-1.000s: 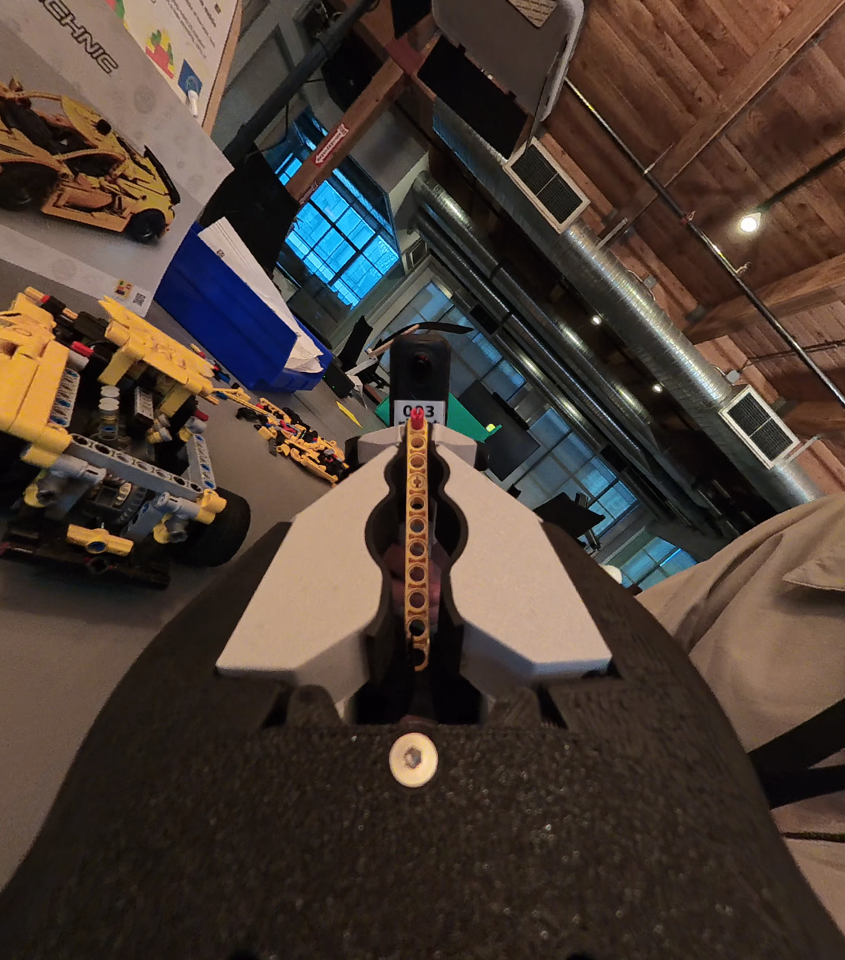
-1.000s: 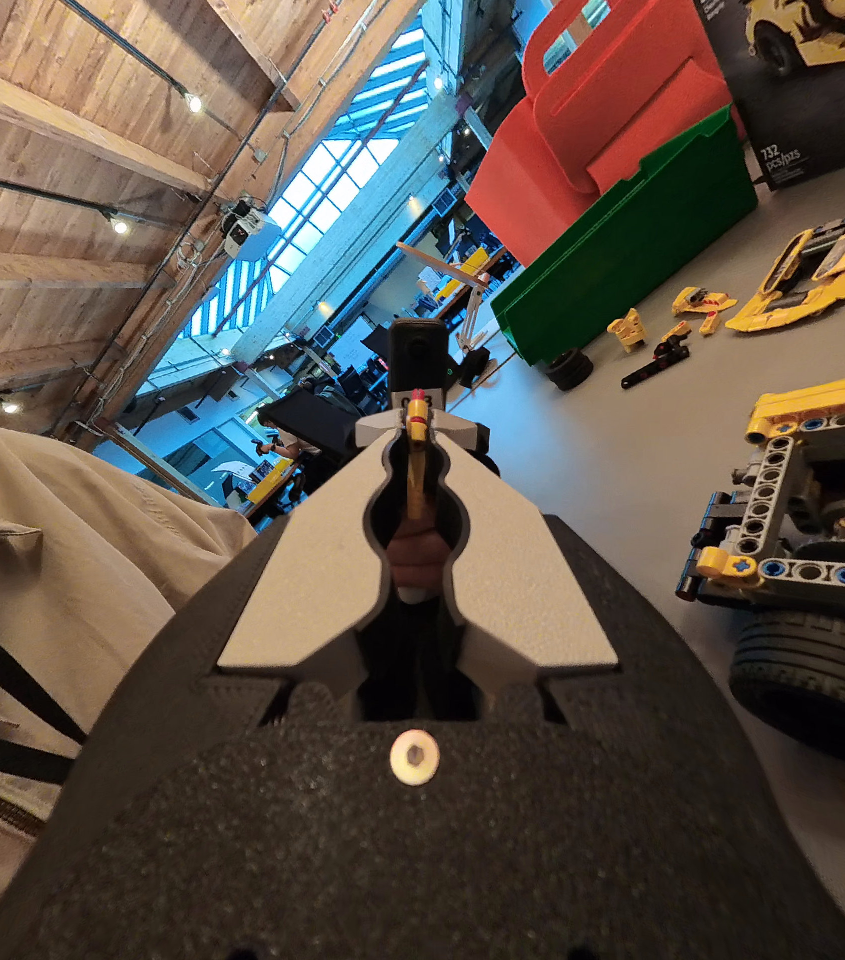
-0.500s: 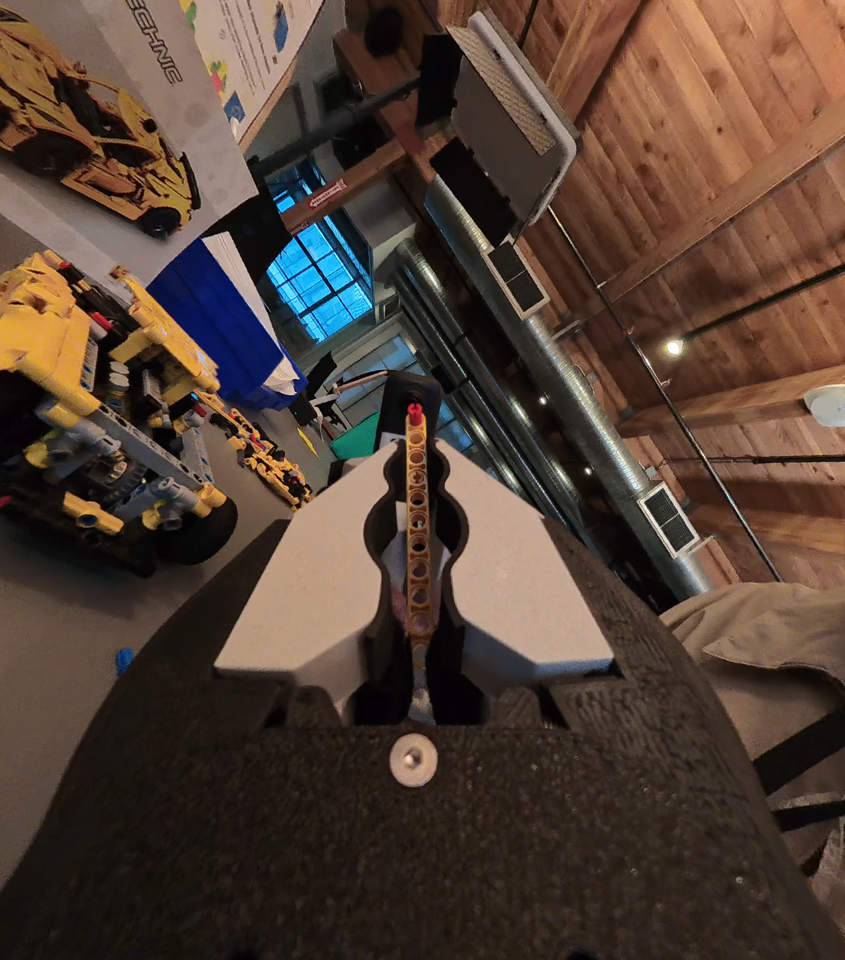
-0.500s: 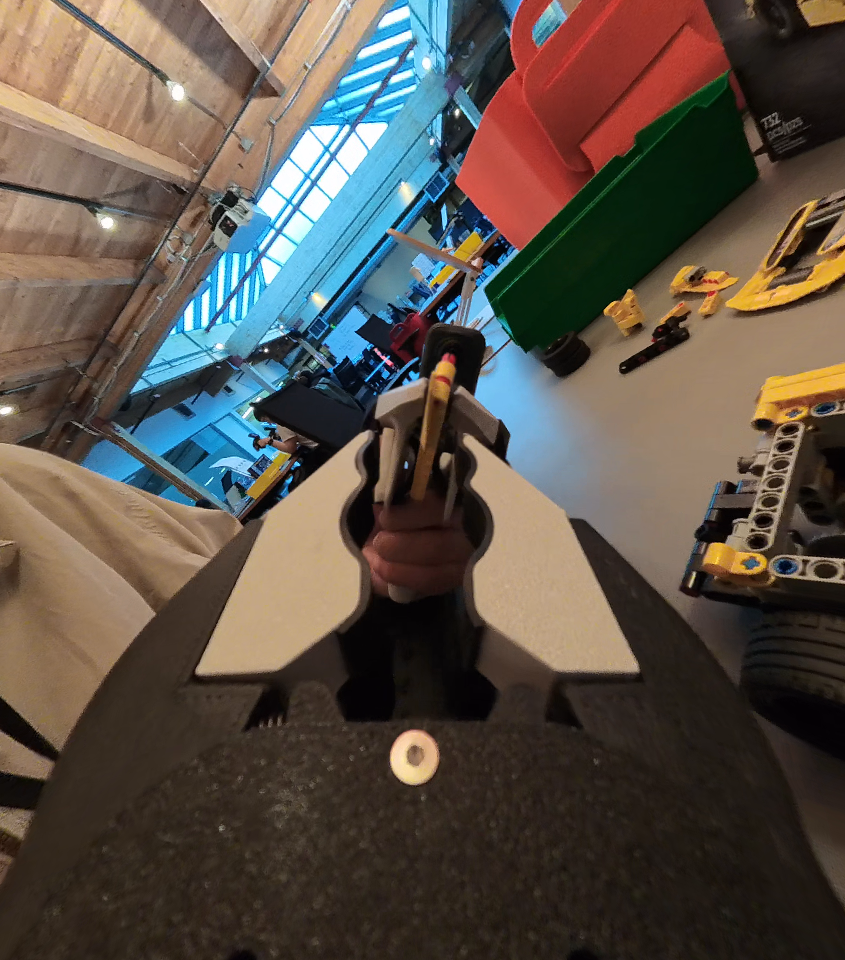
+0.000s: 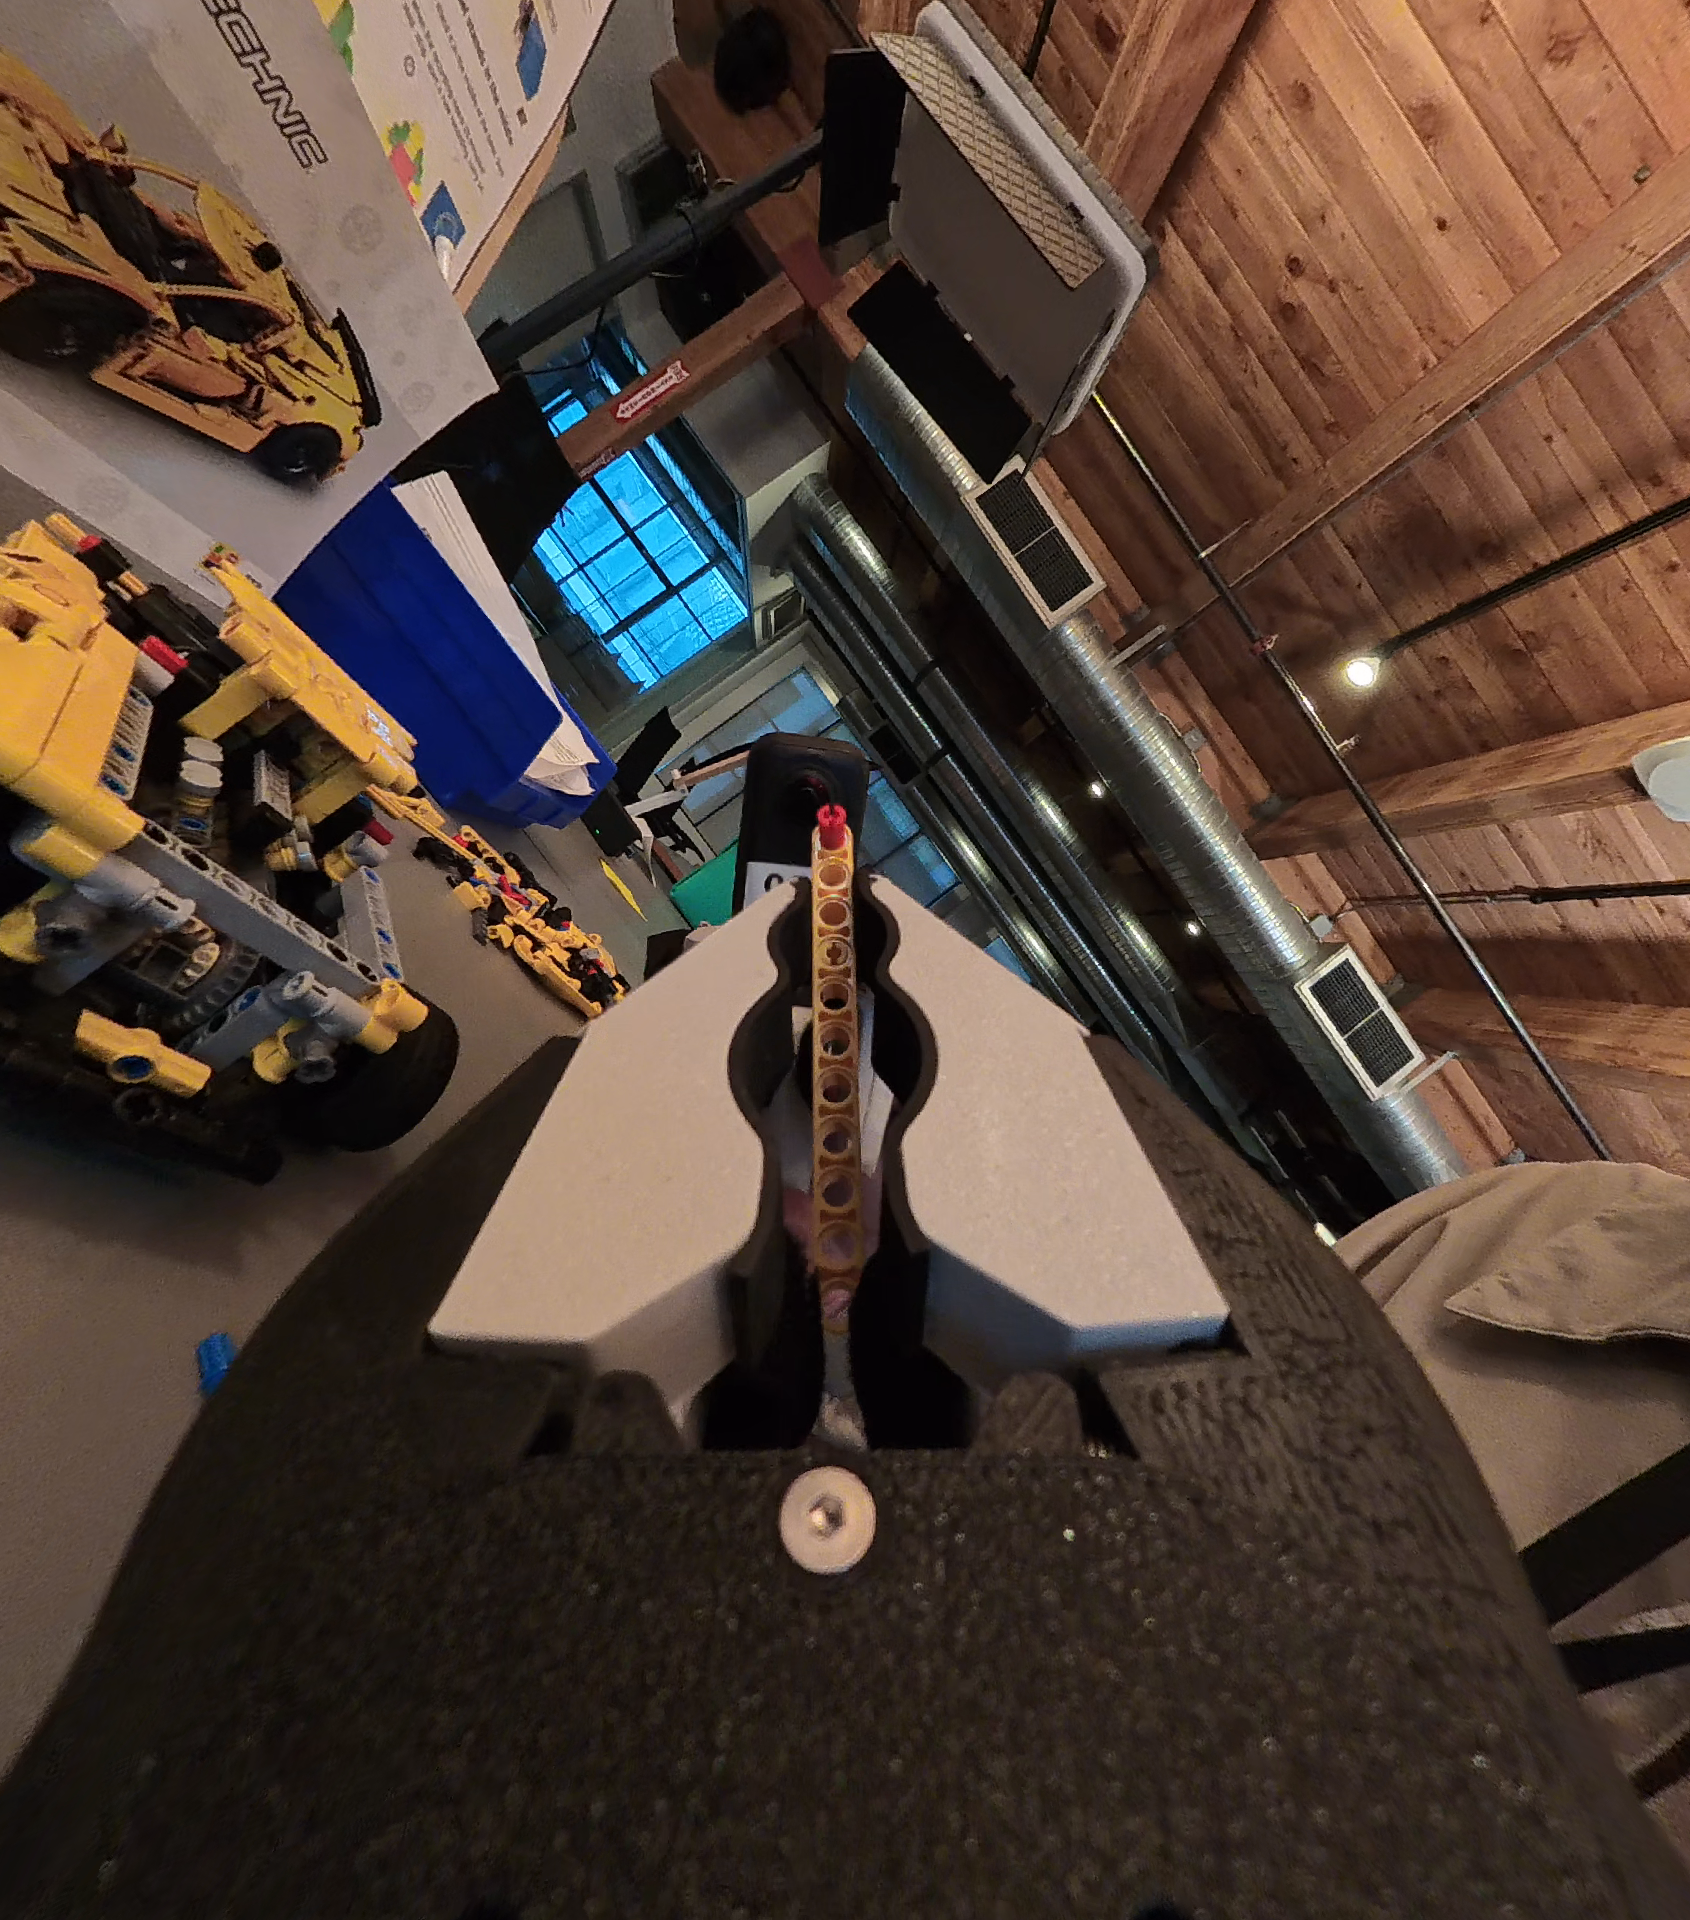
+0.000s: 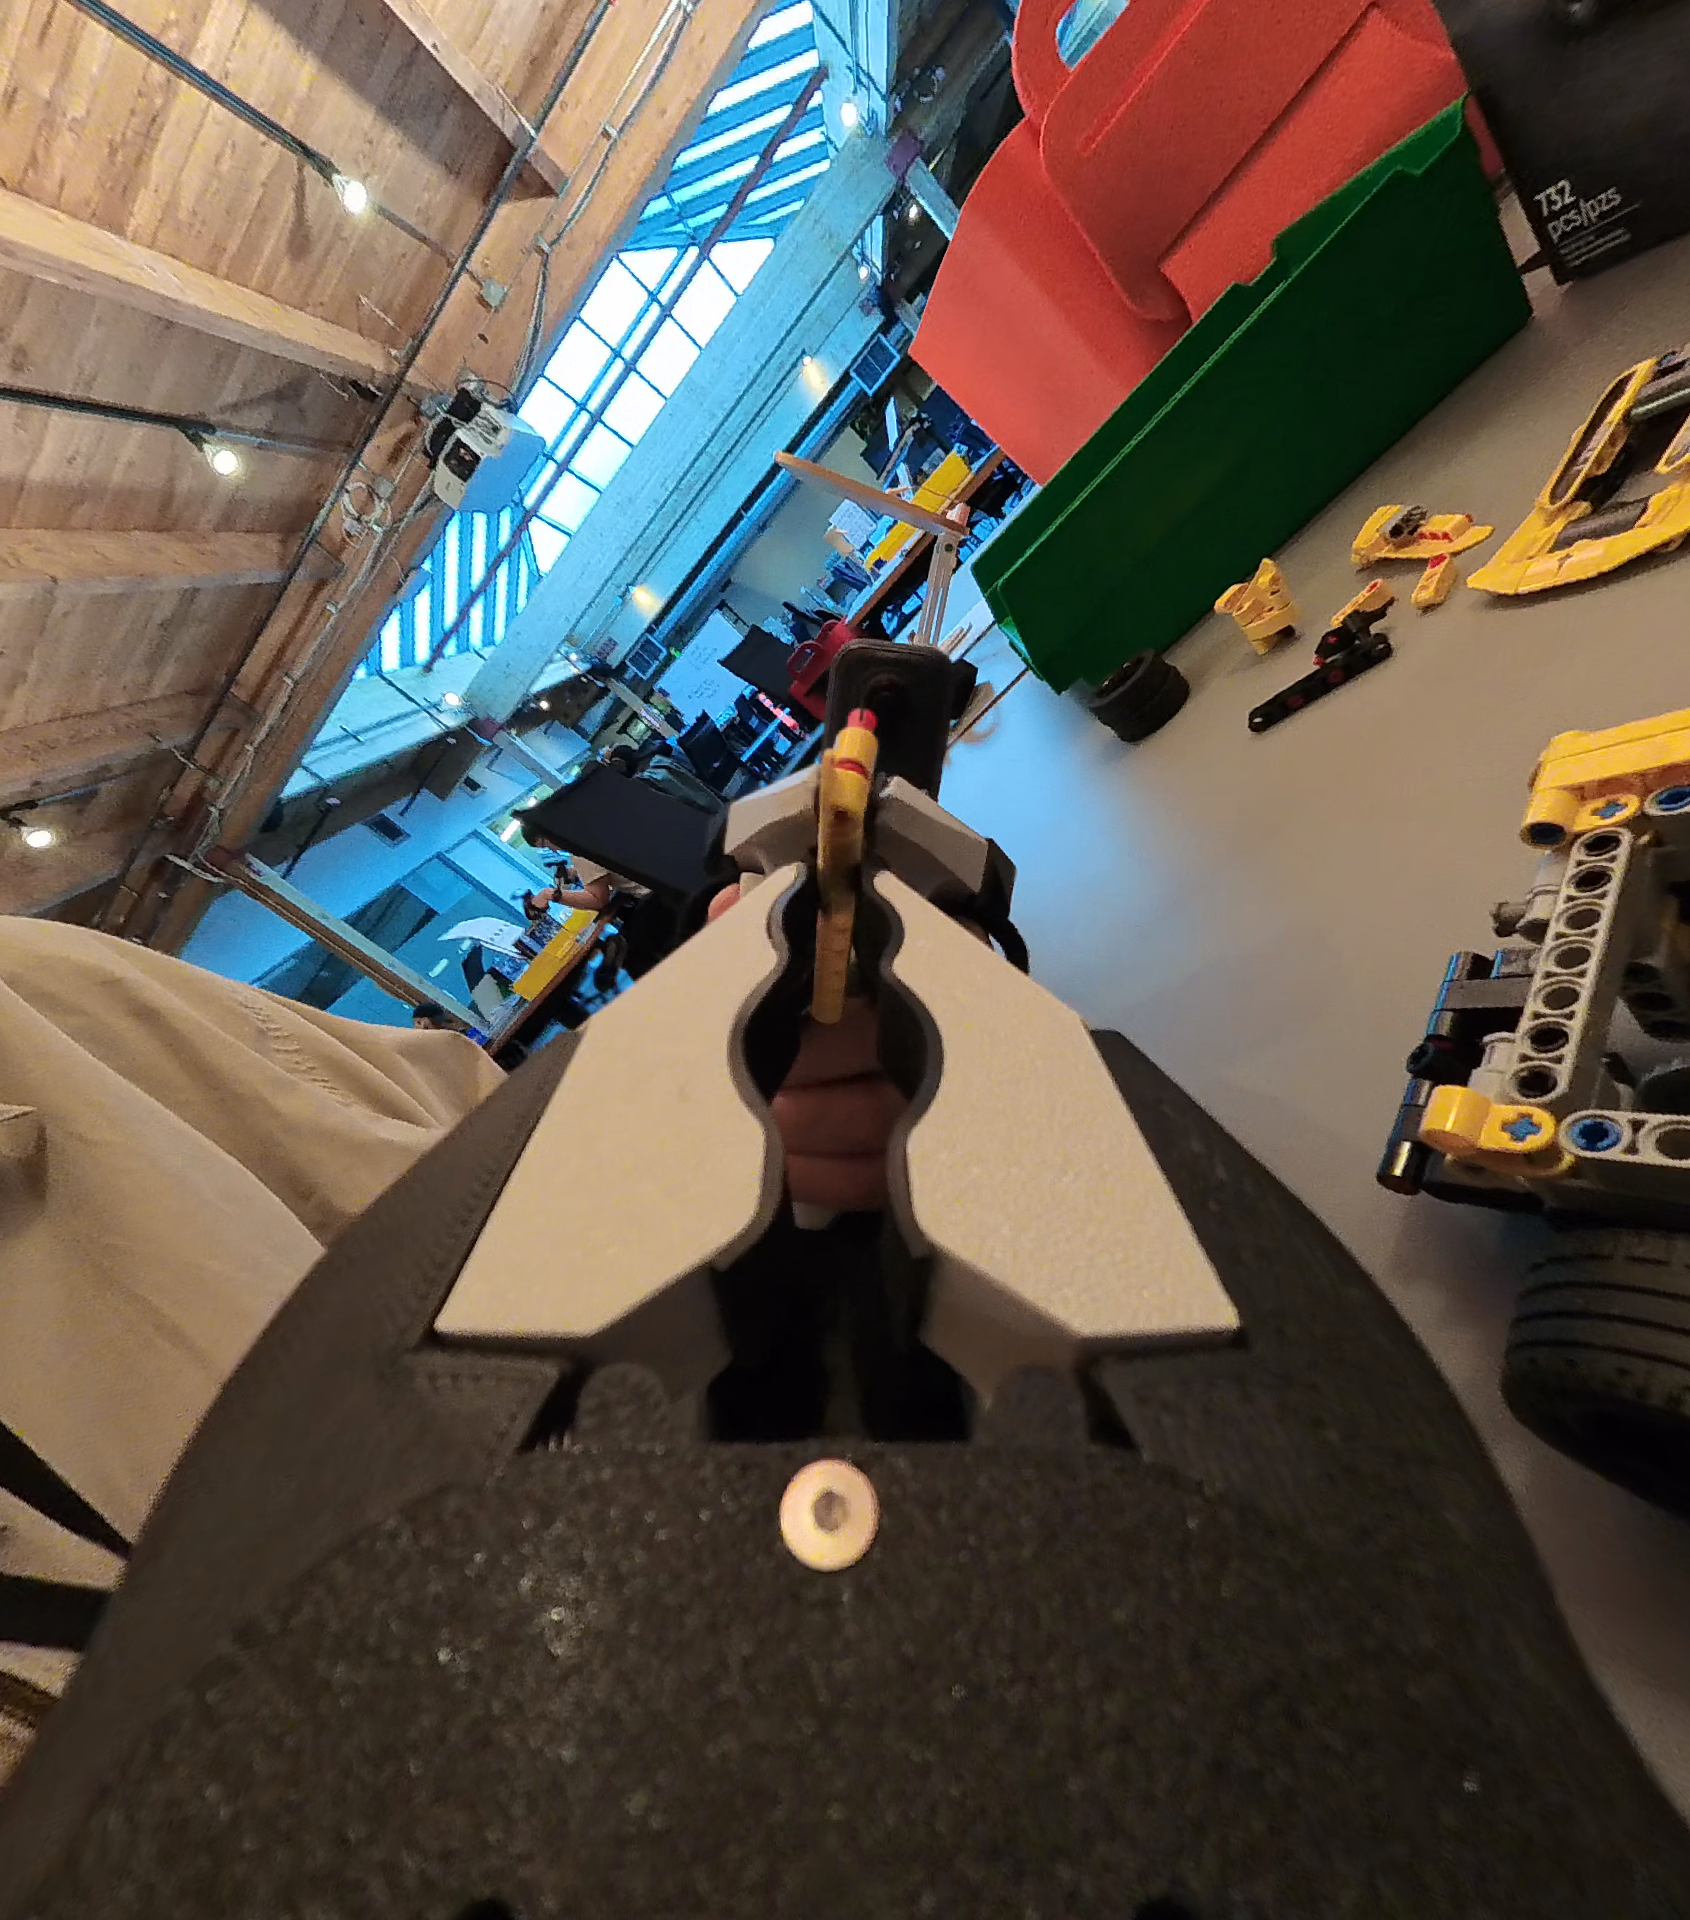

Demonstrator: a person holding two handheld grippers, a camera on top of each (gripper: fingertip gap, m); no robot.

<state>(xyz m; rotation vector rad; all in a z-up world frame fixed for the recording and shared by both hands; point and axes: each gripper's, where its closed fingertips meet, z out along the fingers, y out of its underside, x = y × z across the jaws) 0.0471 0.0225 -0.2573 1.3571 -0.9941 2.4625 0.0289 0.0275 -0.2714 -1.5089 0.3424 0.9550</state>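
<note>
Slim yellow beam (image 5: 833, 1081) with a row of round holes down its face and a red pin (image 5: 828, 816) plugged into the far end at 12 o'clock. Held in the air, pinched between the closed fingers of the left gripper (image 5: 833, 904), running straight from 6 to 12 o'clock along the gap. Seen edge-on from the right wrist (thin as a blade), leaning slightly toward 1 o'clock. Near end caught between the tips of the right gripper (image 6: 836, 883), likewise closed on it.

Warm small ceiling spotlights (image 5: 1360, 672) and cool blue daylight through gridded windows (image 6: 602, 343) light both fisheye views; edges bend strongly, the near black foreground is soft, shadows are mild.
</note>
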